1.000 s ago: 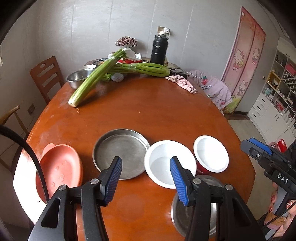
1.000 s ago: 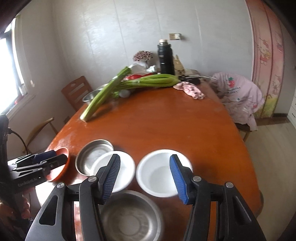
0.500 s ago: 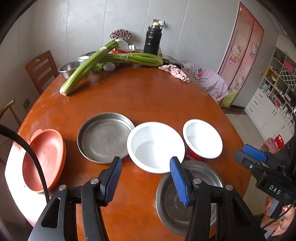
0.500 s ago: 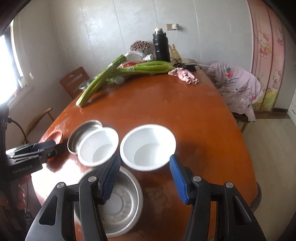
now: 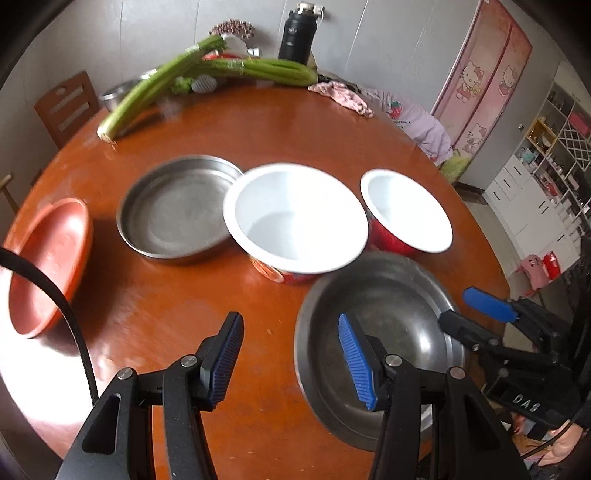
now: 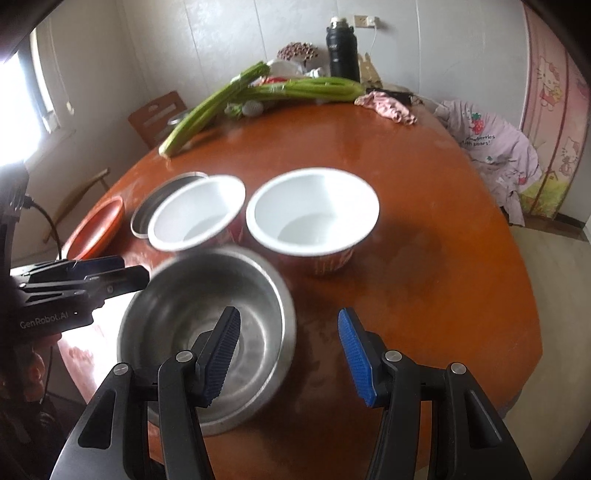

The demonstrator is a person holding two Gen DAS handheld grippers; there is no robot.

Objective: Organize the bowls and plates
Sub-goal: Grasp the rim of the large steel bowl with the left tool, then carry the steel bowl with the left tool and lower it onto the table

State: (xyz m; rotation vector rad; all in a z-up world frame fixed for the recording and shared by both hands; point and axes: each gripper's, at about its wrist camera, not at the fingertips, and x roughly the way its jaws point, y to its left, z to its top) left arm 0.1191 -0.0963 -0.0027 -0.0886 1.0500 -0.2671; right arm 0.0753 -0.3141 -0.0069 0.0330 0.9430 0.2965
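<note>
Several dishes sit at the near end of a round orange-brown table [image 5: 280, 122]. From left to right they are an orange plate [image 5: 48, 258] [image 6: 96, 229], a flat steel pan [image 5: 177, 210] [image 6: 166, 199], a white bowl with a red outside [image 5: 295, 218] [image 6: 199, 218] and a second such bowl [image 5: 406, 210] [image 6: 314, 210]. A steel bowl [image 5: 380, 325] [image 6: 207, 314] lies nearest. My left gripper [image 5: 290, 362] [image 6: 125, 271] is open and empty over the steel bowl's left rim. My right gripper [image 6: 290, 354] [image 5: 469, 314] is open and empty over its right rim.
At the far end of the table lie long green celery stalks [image 5: 207, 74], a black flask [image 5: 297, 33], a pink cloth [image 5: 343, 96] and another steel bowl [image 5: 118, 92]. A wooden chair [image 5: 68, 107] stands at the left. A chair draped with pink clothing [image 6: 491, 147] stands at the right.
Both grippers have sunk toward the table and tipped further down, so the dishes look larger and closer. The jaws keep the same width. No dish has moved.
</note>
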